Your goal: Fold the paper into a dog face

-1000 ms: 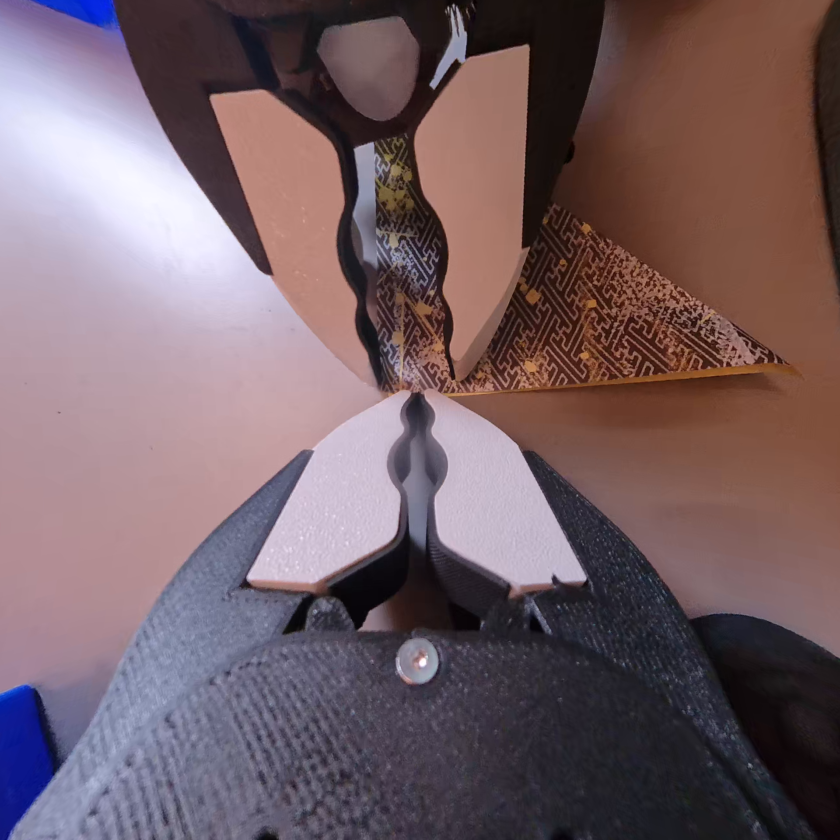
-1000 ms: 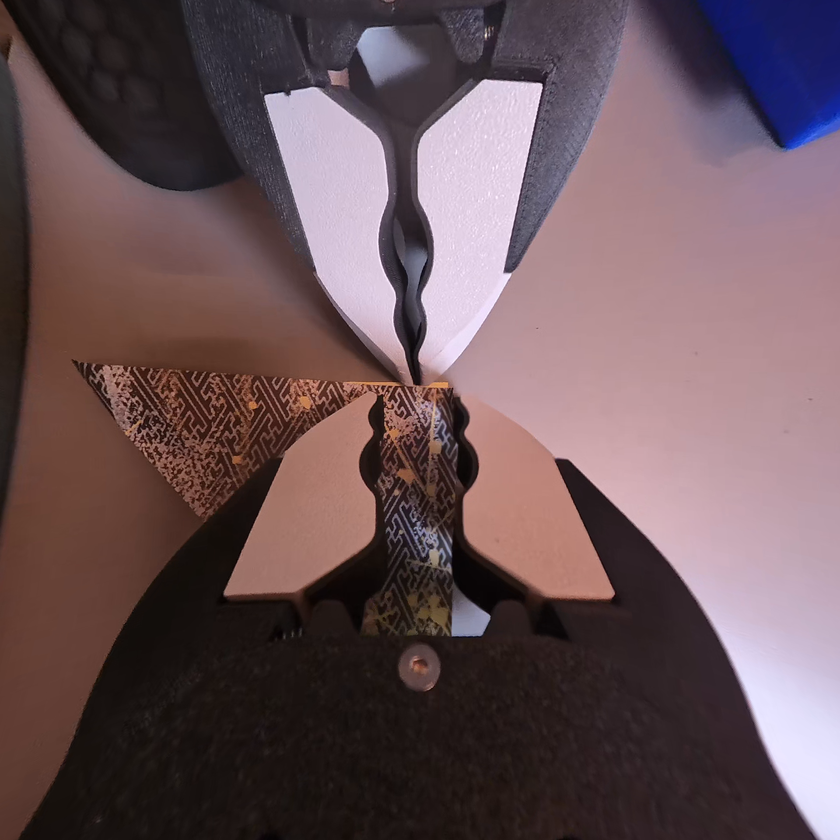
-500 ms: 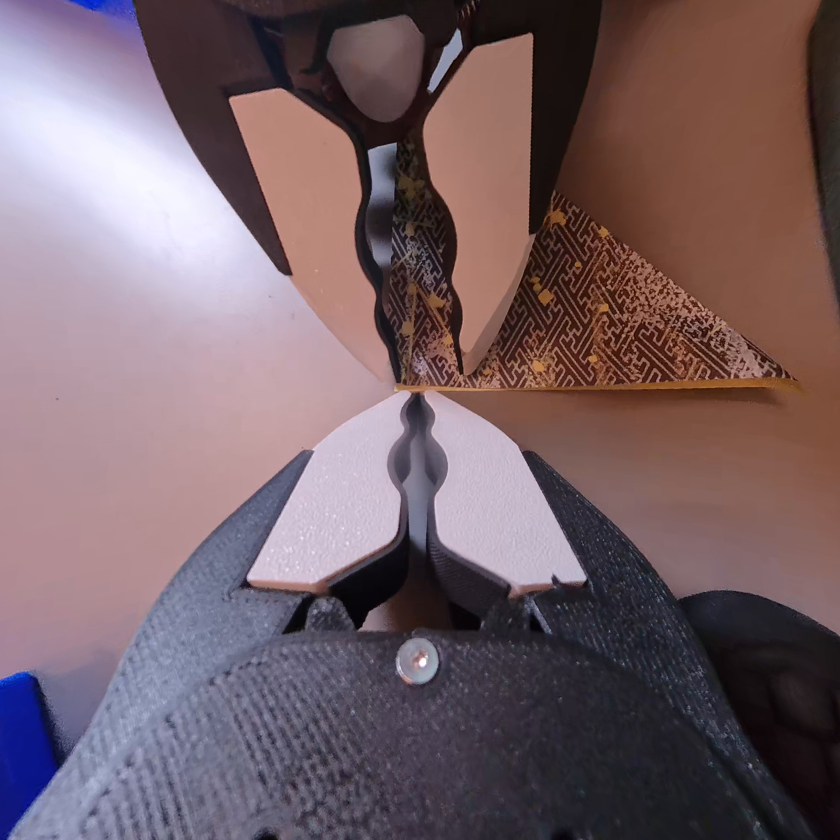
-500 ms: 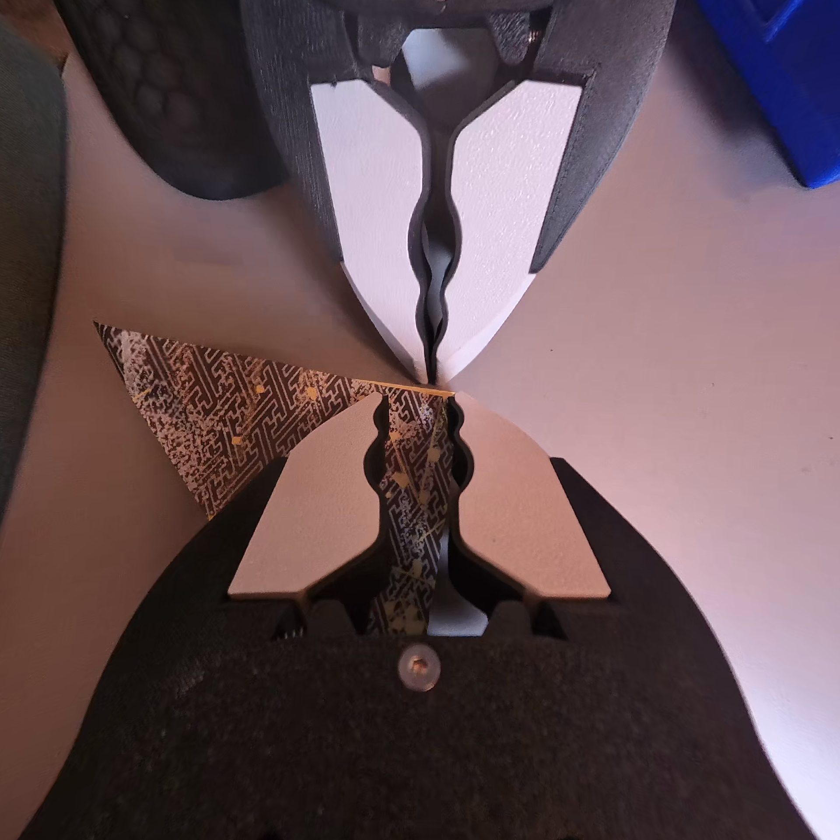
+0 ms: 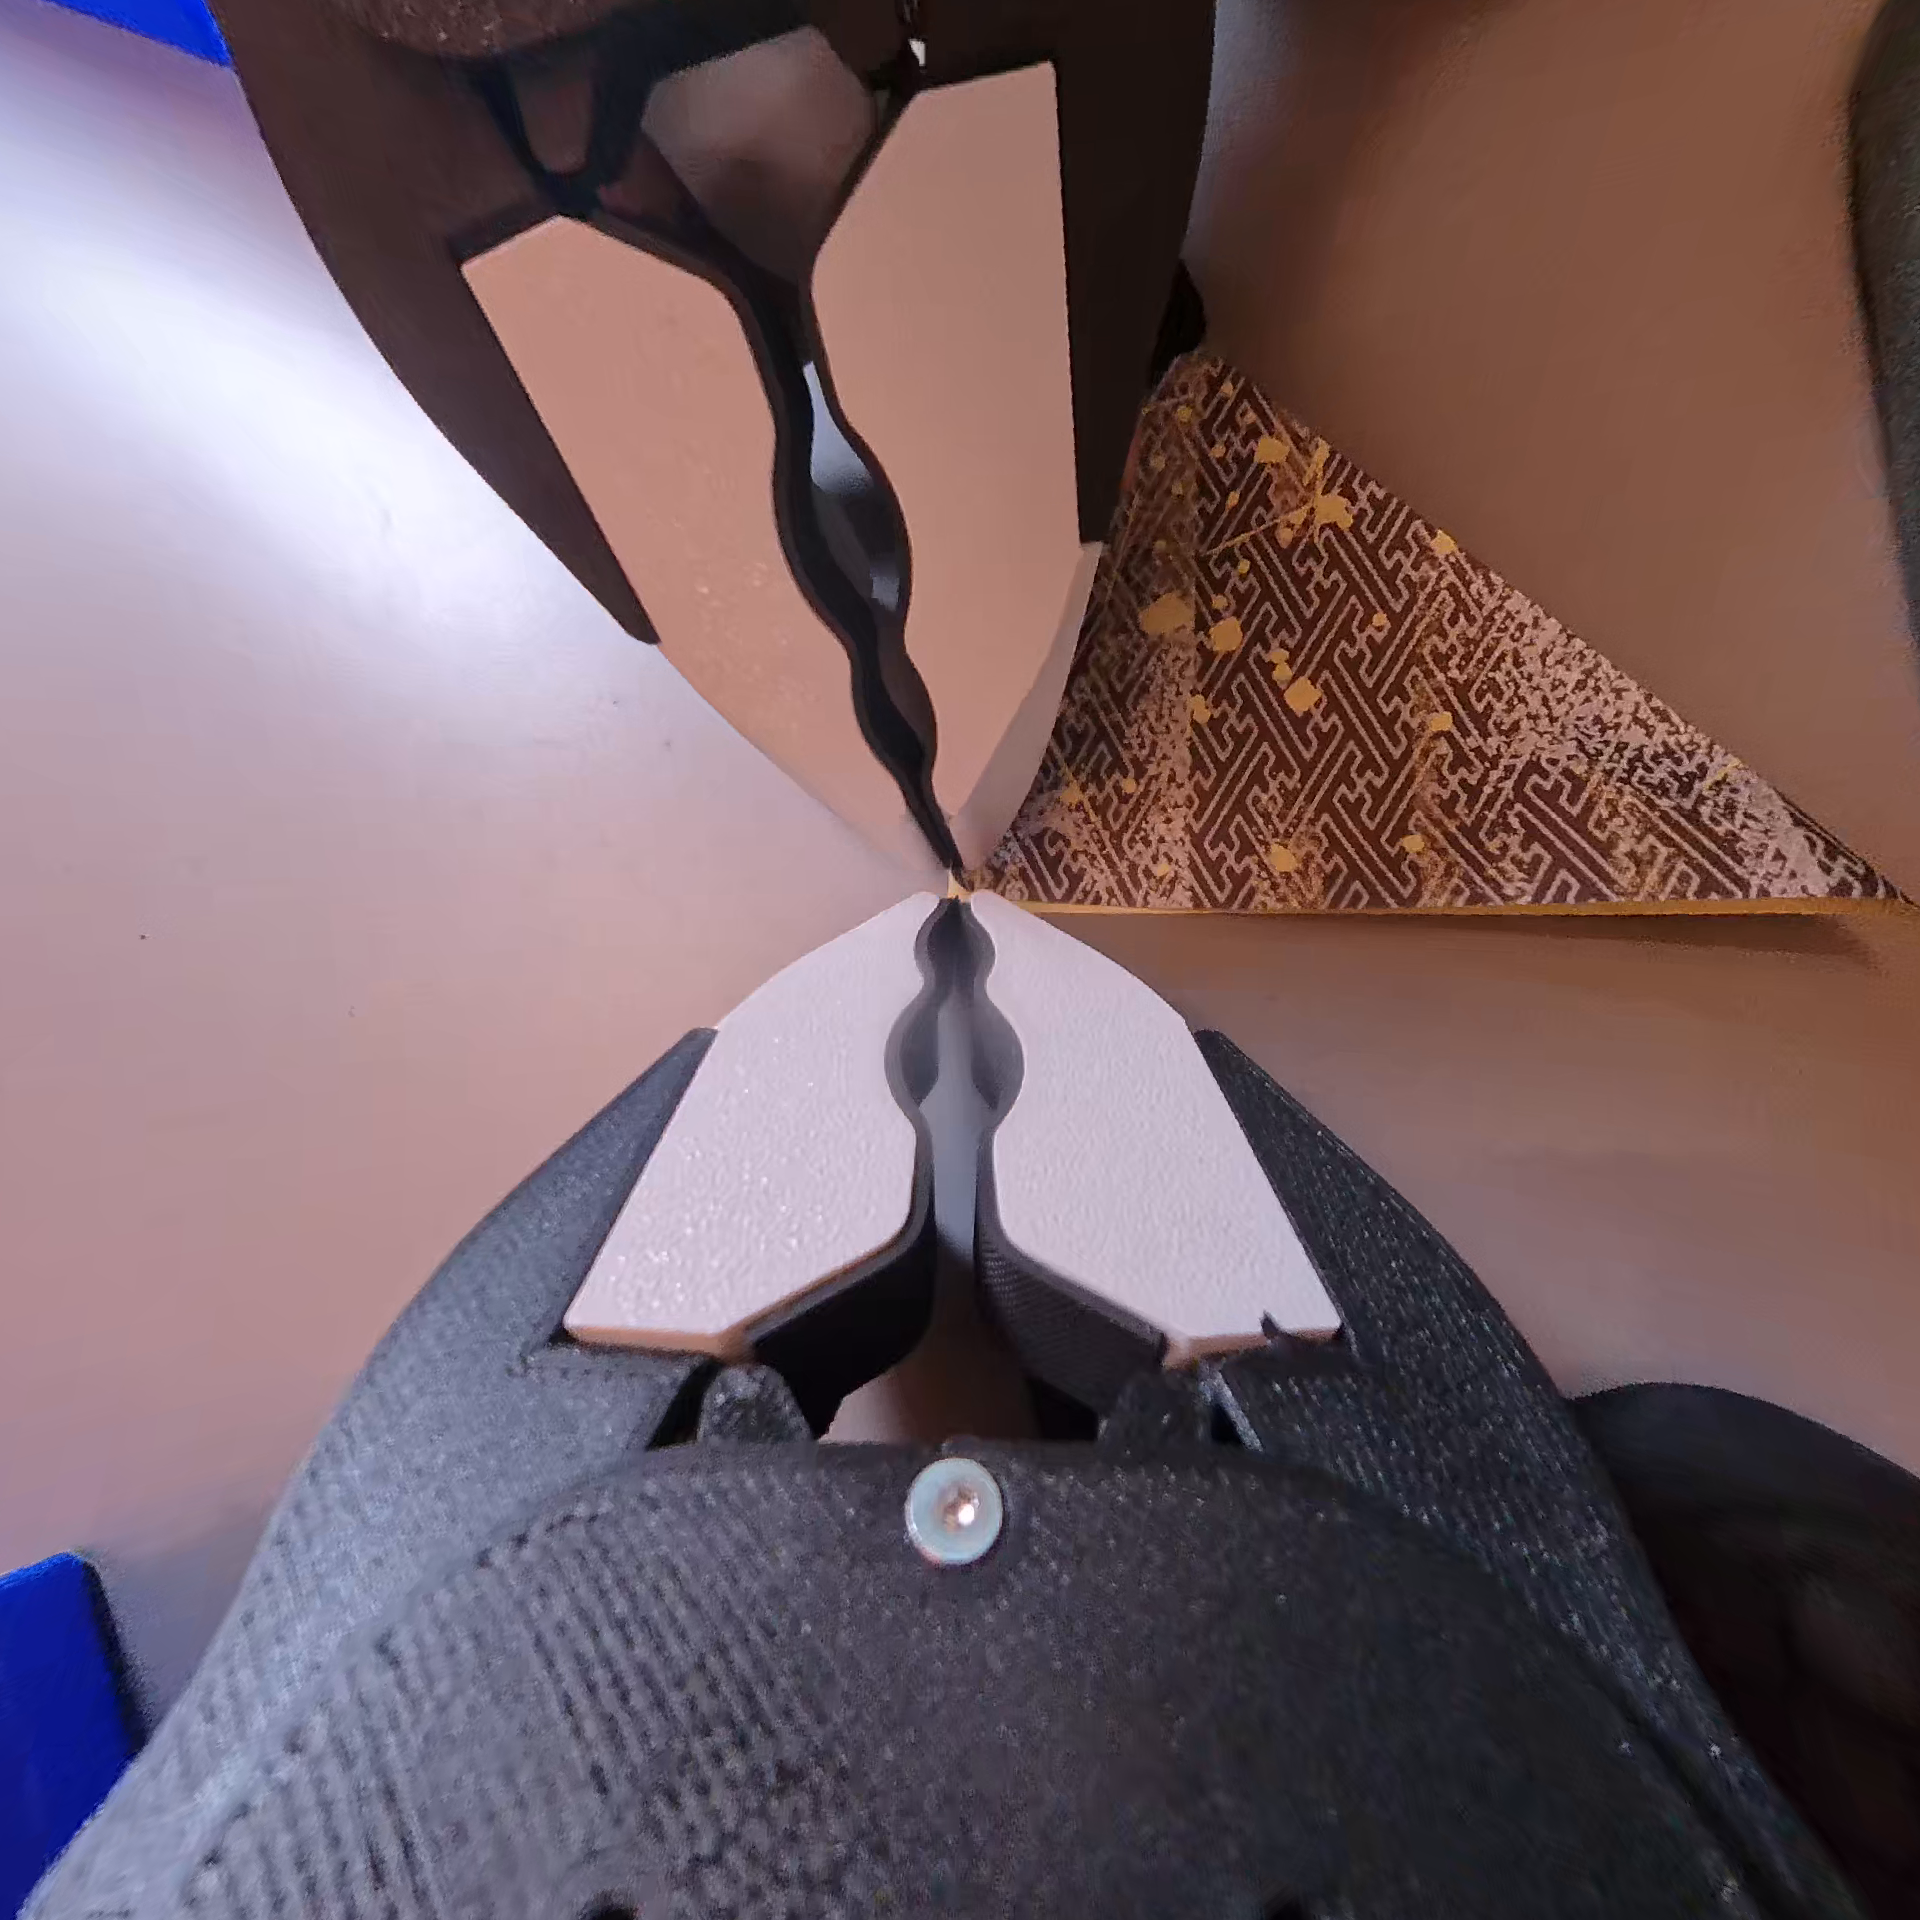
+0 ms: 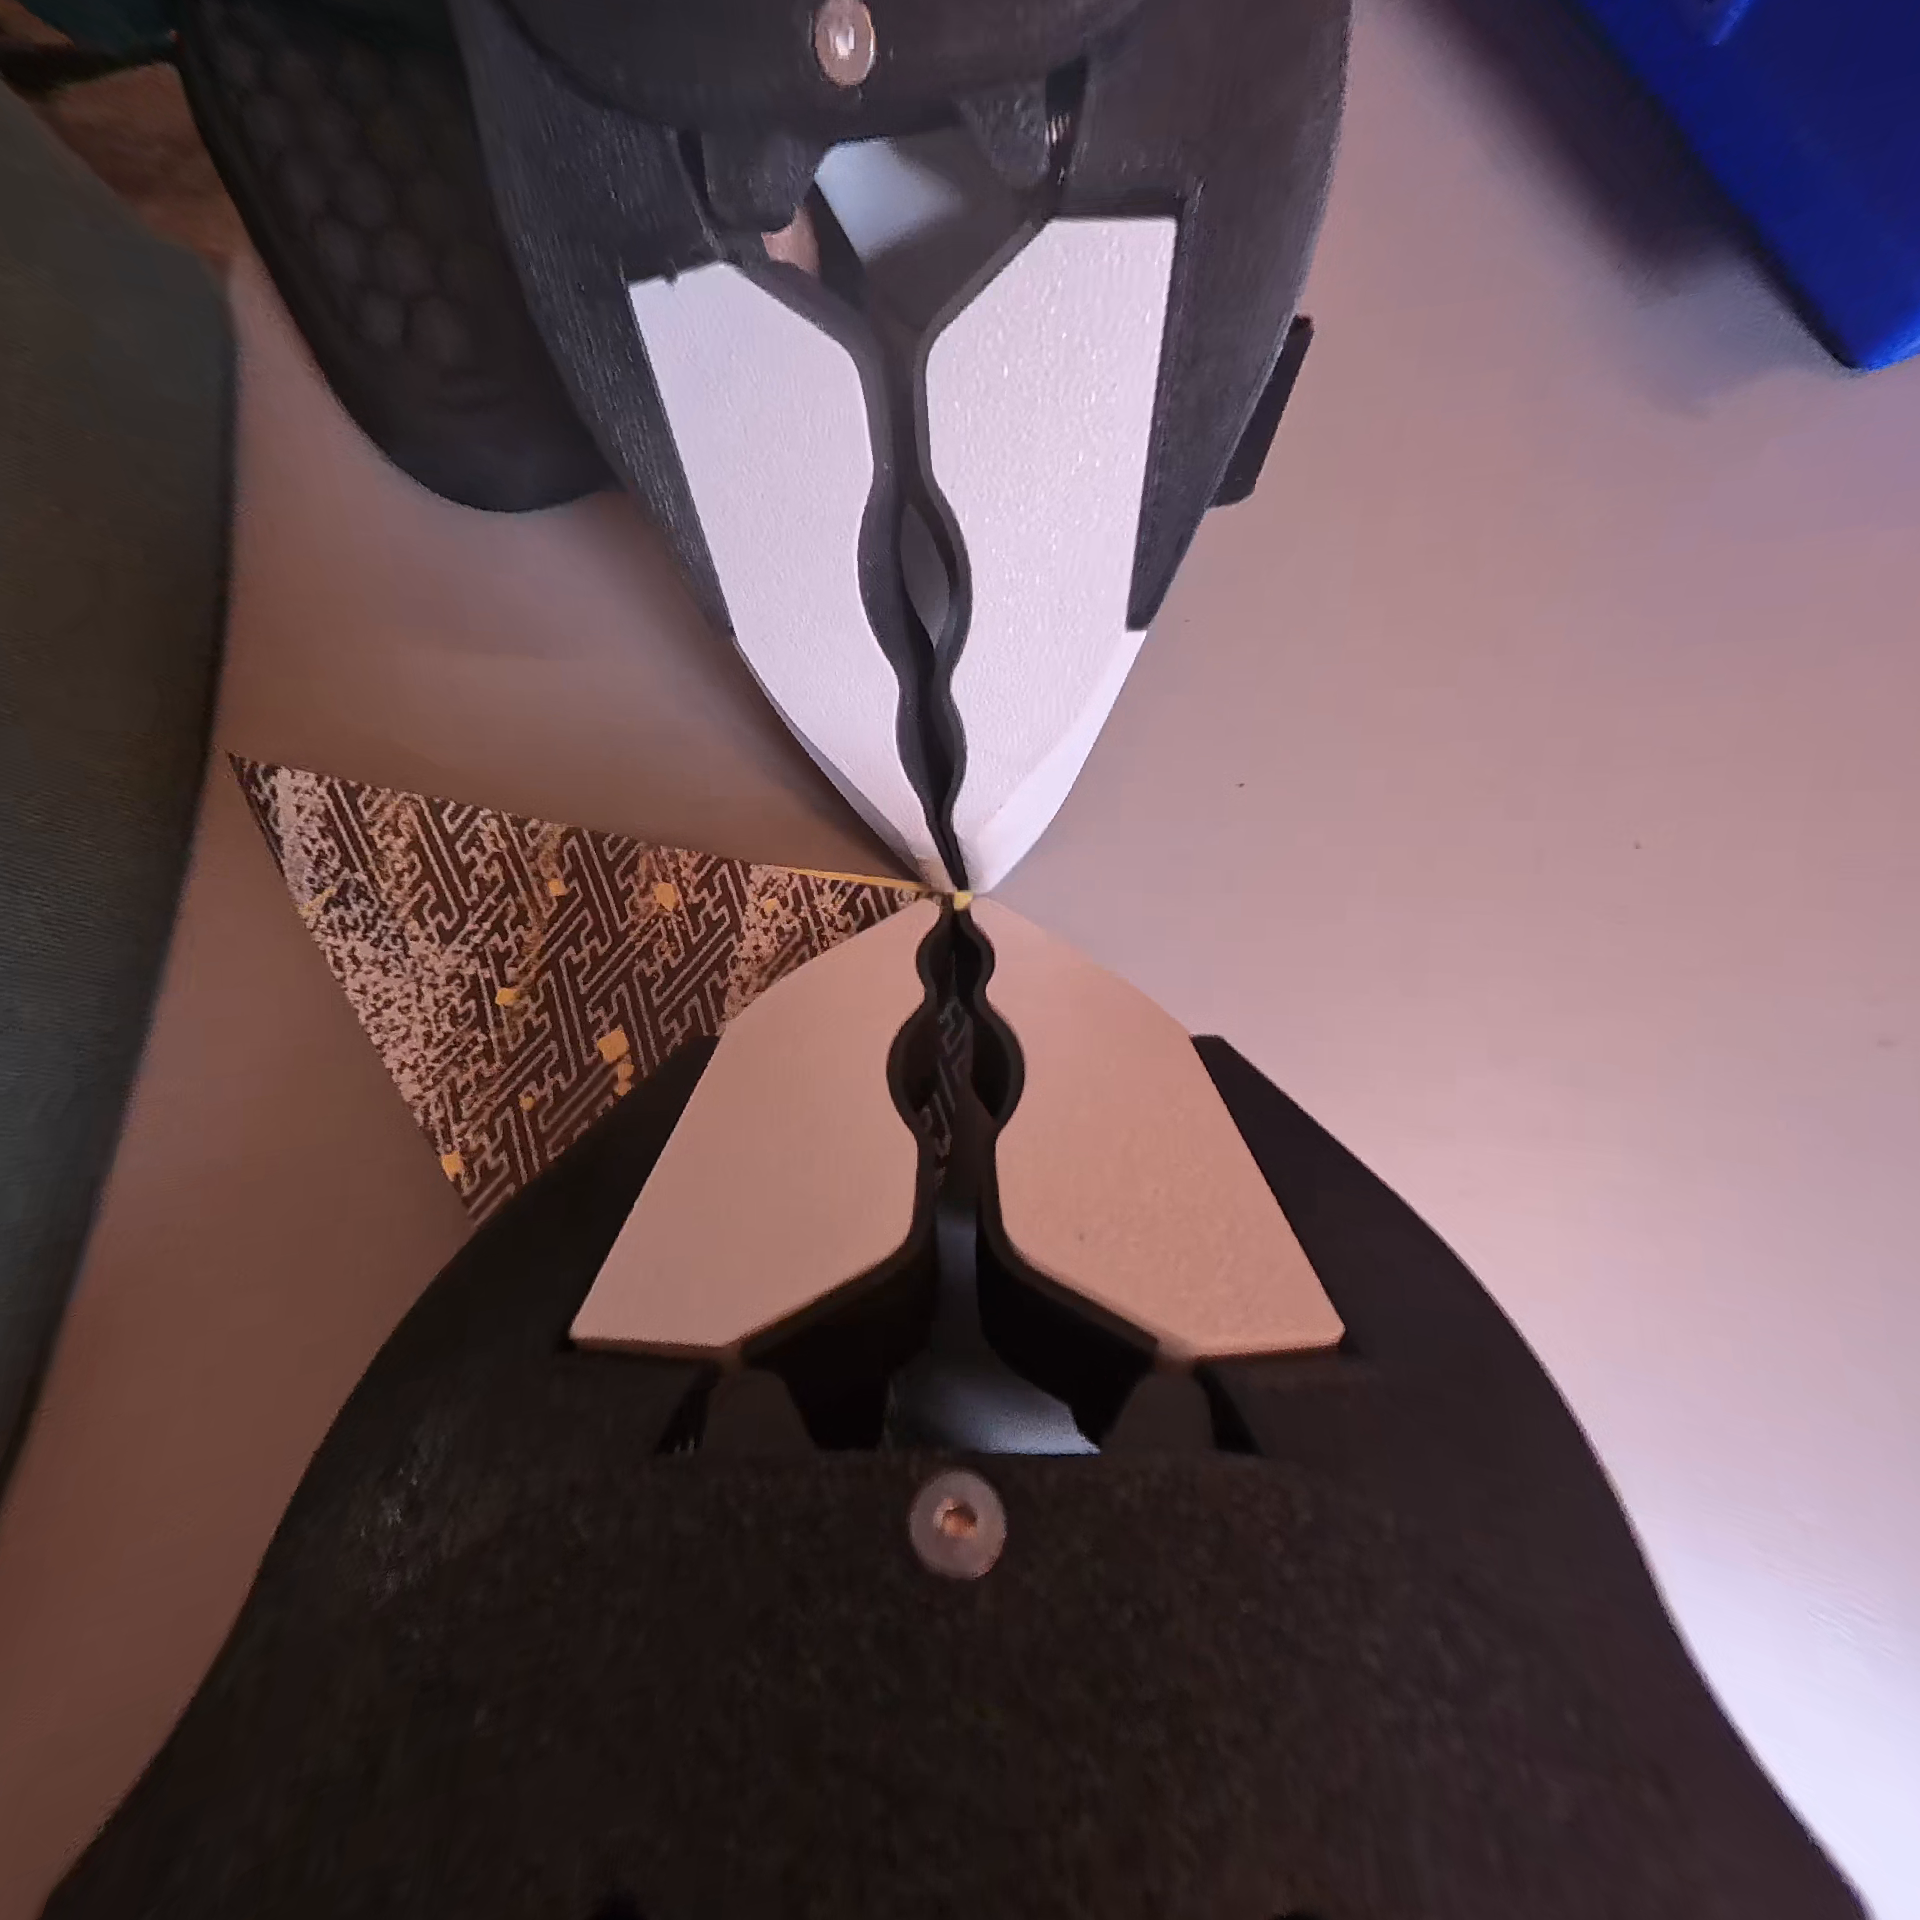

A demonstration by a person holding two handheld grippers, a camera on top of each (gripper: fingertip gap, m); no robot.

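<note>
Meeting tip-to-tip: L hand-held gripper (image 5: 951,906), R hand-held gripper (image 6: 954,902), both closed, at paper (image 5: 1351,717) corner.

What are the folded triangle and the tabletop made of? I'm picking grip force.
Folded triangle: thin printed paper, apparently matte dark pattern with glinting gold flecks, crisp gold edge. Tabletop: smooth, hard, pale, perhaps laminate; it shows soft glare.

The left gripper (image 5: 951,906) and right gripper (image 6: 954,906) point straight at each other, tips almost touching. Both have their jaws drawn together, the wavy inner edges nearly meeting. Each slants down toward the surface, the right one's fingers (image 5: 966,468) tilted slightly sideways.
</note>
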